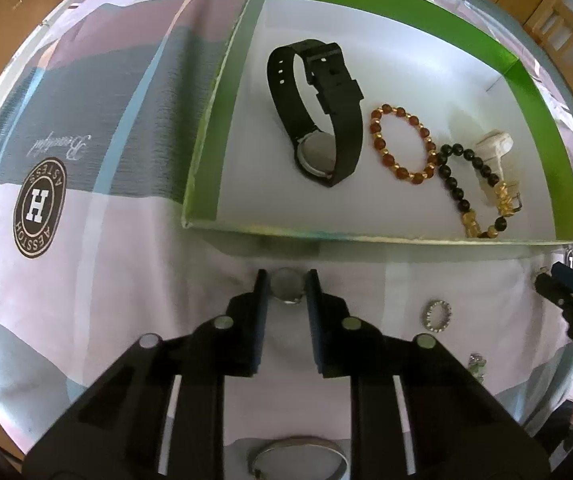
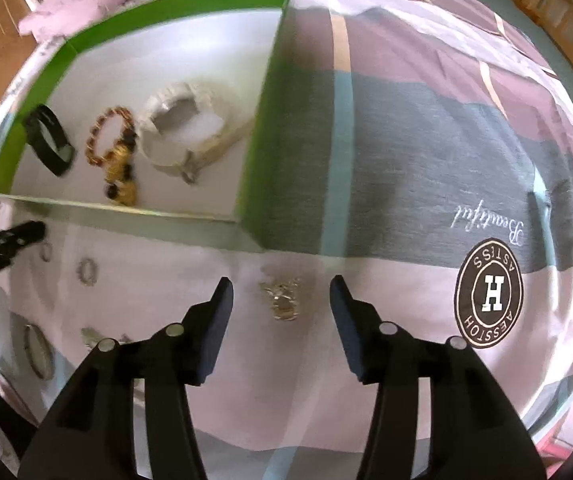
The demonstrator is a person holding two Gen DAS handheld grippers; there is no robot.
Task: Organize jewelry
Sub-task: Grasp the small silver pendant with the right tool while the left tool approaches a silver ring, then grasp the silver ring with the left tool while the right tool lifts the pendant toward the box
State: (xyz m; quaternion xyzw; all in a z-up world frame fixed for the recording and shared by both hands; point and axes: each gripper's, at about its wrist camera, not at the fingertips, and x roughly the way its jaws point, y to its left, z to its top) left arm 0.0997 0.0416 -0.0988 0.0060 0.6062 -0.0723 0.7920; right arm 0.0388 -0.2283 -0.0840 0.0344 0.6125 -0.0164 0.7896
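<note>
Left gripper (image 1: 286, 286) is pinched around a small round ring (image 1: 286, 289) on the bed just below the green box (image 1: 366, 236), right gripper (image 2: 282, 294) spread wide over a tangled chain (image 2: 282, 300), so that thin ring could easily slip out.

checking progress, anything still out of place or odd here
Yes. Several pieces still lie loose on the bedsheet outside the green box: a ring, a bangle and a tangled chain. The left tool brackets a round silver piece.
</note>
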